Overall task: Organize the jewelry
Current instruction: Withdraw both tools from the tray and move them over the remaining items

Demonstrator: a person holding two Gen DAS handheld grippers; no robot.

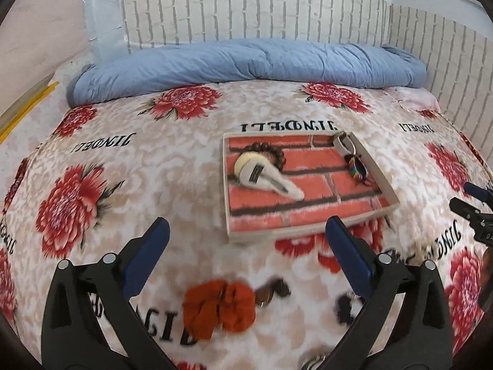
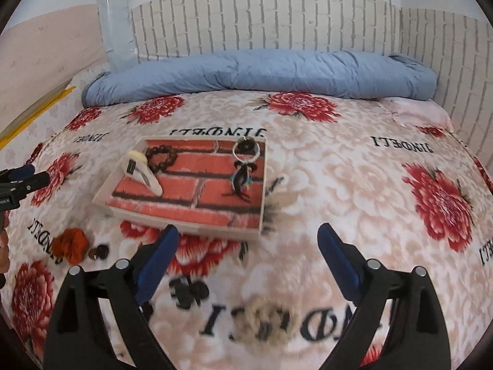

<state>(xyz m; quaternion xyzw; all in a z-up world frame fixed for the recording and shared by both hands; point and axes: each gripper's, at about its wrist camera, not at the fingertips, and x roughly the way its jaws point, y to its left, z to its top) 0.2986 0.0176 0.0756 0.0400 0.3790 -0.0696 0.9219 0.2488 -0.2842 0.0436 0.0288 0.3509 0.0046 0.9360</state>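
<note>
A shallow tray (image 1: 311,232) (image 2: 185,229) with a red brick print lies on the flowered bed. In it are a cream hair clip (image 1: 268,175) (image 2: 143,171), a brown bead bracelet (image 1: 271,151) (image 2: 161,155) and a ring keychain with a colourful tassel (image 1: 354,157) (image 2: 243,166). An orange scrunchie (image 1: 220,308) (image 2: 71,245), small brown beads (image 1: 272,289) (image 2: 100,251) and a black item (image 1: 348,306) (image 2: 188,291) lie on the blanket in front of the tray. A beige scrunchie (image 2: 268,320) lies below my right gripper. My left gripper (image 1: 246,231) and right gripper (image 2: 248,234) are open and empty.
A rolled blue quilt (image 1: 246,61) (image 2: 262,74) lies along the headboard. A white brick-pattern wall (image 1: 456,71) runs on the right. The bed's left edge drops to a pink floor with a yellow strip (image 1: 27,108).
</note>
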